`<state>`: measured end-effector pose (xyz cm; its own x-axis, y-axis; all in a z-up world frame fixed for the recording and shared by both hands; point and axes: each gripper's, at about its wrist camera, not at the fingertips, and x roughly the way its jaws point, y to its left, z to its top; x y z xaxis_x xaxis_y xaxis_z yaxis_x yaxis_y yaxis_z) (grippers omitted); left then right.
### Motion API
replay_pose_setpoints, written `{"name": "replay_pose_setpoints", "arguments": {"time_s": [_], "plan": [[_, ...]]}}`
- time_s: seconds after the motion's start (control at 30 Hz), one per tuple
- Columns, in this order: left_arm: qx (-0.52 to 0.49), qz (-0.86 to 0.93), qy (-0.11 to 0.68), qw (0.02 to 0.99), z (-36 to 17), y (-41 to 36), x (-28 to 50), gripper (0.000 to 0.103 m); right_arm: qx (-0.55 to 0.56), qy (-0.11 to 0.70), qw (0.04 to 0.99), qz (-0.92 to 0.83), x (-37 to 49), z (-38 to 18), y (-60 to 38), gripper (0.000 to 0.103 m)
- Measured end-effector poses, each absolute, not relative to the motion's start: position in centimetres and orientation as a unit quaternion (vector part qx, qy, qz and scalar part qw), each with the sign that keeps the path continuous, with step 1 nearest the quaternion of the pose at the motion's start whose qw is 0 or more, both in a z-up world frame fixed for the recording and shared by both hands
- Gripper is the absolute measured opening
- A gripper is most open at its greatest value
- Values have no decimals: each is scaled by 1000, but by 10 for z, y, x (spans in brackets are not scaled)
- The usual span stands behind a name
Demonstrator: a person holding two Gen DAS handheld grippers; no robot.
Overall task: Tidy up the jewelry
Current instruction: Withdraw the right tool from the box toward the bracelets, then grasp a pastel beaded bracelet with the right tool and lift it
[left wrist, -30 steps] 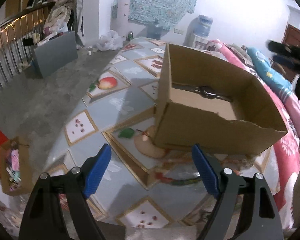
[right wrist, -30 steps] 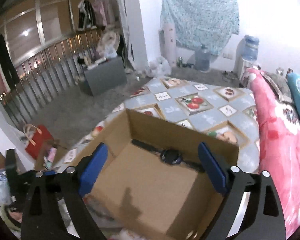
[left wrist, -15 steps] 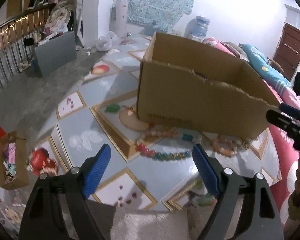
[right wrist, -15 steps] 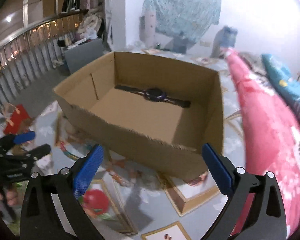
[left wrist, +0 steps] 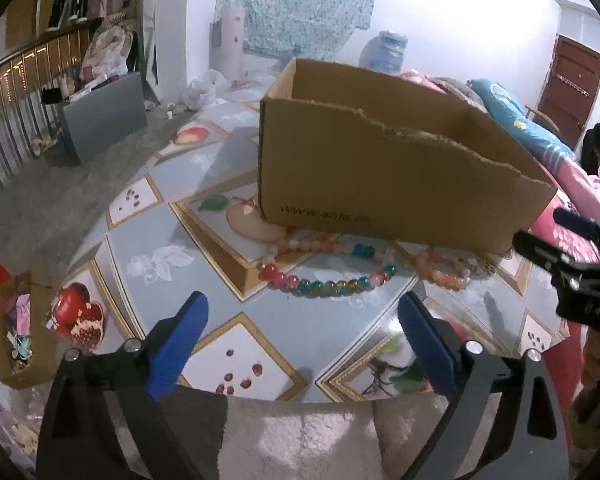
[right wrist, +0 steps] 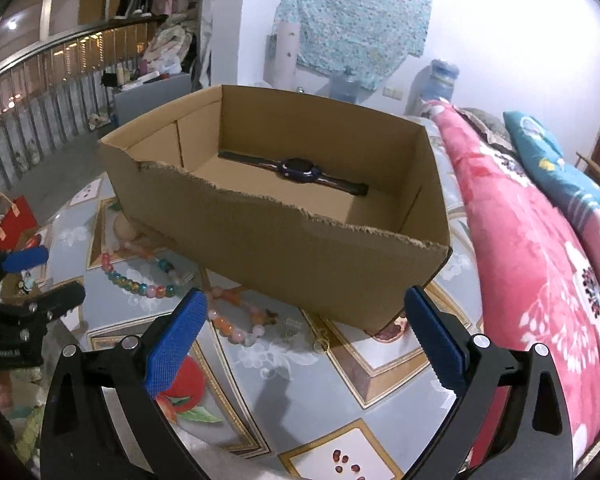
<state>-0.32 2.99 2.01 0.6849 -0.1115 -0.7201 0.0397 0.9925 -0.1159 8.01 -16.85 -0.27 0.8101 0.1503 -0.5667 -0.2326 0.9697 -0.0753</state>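
Print on cardboard box [left wrist: 380, 184] starts "www", rest blurred. Left claw [left wrist: 302, 336] opening wide, empty, nr multicolour bead bracelet [left wrist: 328, 284] on desk [left wrist: 240, 344]. Right claw [right wrist: 300, 336] wide apart, empty; watch [right wrist: 296, 168] in box.

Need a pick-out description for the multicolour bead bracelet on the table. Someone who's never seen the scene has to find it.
Start at the big open cardboard box on the fruit-print tablecloth. Two bead bracelets lie on the cloth along the box's near wall. The multicolour bracelet is the one toward the box's printed-lettering end, with clear red, teal, yellow and pink beads, whereas the orange bracelet beside it is only peach and orange.
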Motion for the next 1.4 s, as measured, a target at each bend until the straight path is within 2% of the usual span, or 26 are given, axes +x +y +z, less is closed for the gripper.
{"name": "replay_pose_setpoints", "arguments": {"time_s": [0.33,0.53,0.63,0.8,0.9,0.97,1.13,1.3,1.4], "plan": [[-90,-64,369,923,29,43,-2,97,5,280,948,153,62,-17,-189,95],[-80,-79,364,925,25,42,2,97,36,288,937,192,61,-16,-181,92],[-69,-85,367,924,23,41,6,97,52,296,928,222,63,-15,-172,84],[-18,-60,375,925,19,37,17,97,83,335,902,260,75,-22,-155,56],[6,-57,370,927,19,38,22,97,98,352,891,268,82,-25,-150,47],[13,-56,368,928,19,40,26,97,104,357,889,269,84,-25,-149,46],[3,-63,378,924,17,48,41,87,104,359,889,264,86,-22,-147,41],[21,-73,412,908,-1,40,57,69,102,362,889,260,89,-18,-146,39],[58,-68,423,901,-12,32,58,67,98,361,891,258,91,-15,-143,38]]}}
